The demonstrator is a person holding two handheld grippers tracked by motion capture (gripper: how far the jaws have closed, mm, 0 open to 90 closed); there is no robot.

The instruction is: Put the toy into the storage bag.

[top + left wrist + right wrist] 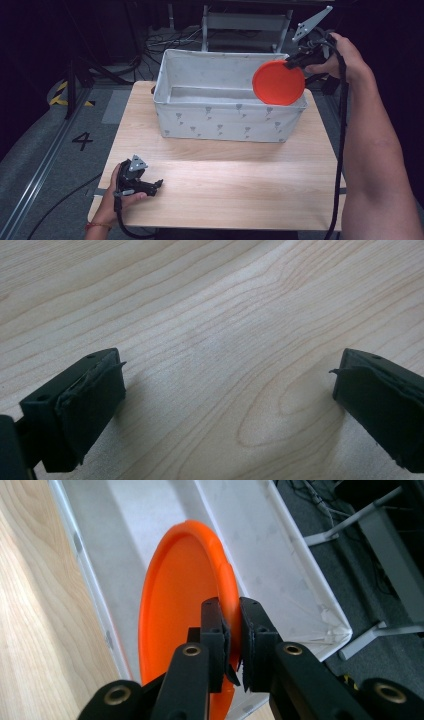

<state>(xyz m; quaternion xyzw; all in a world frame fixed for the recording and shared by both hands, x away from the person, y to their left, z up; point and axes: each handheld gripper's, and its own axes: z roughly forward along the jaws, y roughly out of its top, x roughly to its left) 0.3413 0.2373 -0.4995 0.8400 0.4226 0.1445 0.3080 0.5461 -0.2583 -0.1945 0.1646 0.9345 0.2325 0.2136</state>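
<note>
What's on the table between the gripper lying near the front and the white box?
Nothing: in the high view, only bare wooden table separates the left hand-held gripper from the white box.

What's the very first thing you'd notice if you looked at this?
The bright orange plate jumps out first: the right gripper pinches its rim and holds it on edge over the right end of the white fabric bin. Then the left gripper, jaws open, resting low on the wooden table near its front left corner.

Black two-finger grippers [159,184] with grey three-cornered plates, trailing black cables; bare forearms.
</note>
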